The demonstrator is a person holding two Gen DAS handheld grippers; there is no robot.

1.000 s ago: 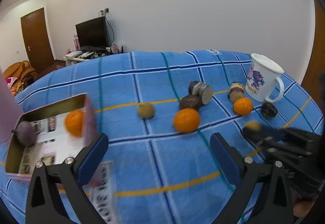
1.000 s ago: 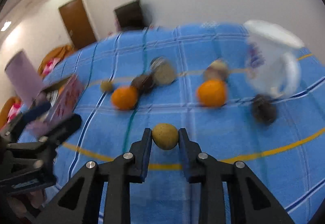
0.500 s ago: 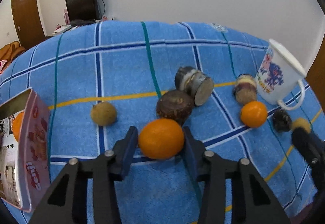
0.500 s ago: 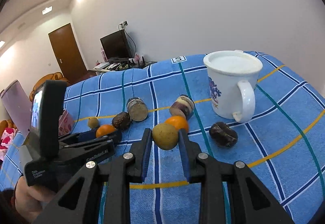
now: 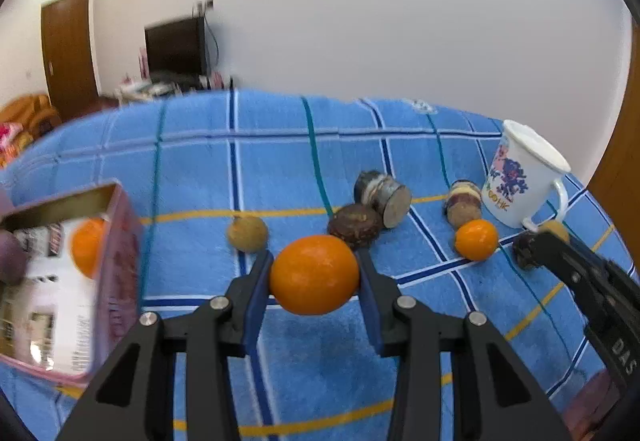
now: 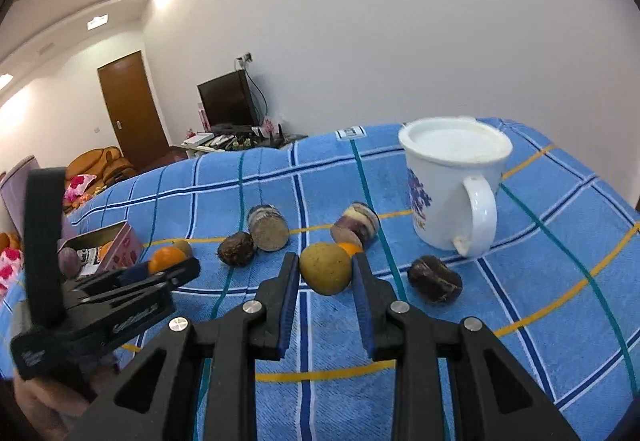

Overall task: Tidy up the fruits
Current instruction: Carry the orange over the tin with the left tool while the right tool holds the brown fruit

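1. We work over a blue checked cloth (image 5: 192,169) that covers the whole surface, crossed by dark blue, teal and yellow lines.
2. At our far left lies an open pink box (image 5: 120,241), tilted toward the left camera; inside it we see an orange (image 5: 86,247) and a purplish fruit (image 5: 10,257) at its left edge.
3. A white mug (image 6: 452,181) with a blue print stands upright at the far right of the cloth, handle toward the right camera.
4. Our left gripper (image 5: 314,277) is clamped on a large orange (image 5: 314,275), lifted off the cloth, with the blue pads pressing both sides.
5. Our right gripper (image 6: 326,269) holds a yellow-green fruit (image 6: 325,268) between its pads, also raised above the cloth.
6. Two cut cylinder pieces lie on their sides: a grey-faced one (image 5: 384,193) near the middle and a striped one (image 5: 463,201) just beside the mug.
7. A dark brown round fruit (image 5: 355,227) sits touching the grey-faced piece.
8. A small orange (image 5: 476,239) rests near the striped piece, in front of it.
9. A small tan fruit (image 5: 247,233) lies alone between the box and the brown fruit.
10. A dark wrinkled fruit (image 6: 435,279) lies in front of the mug, near its handle but apart from it.
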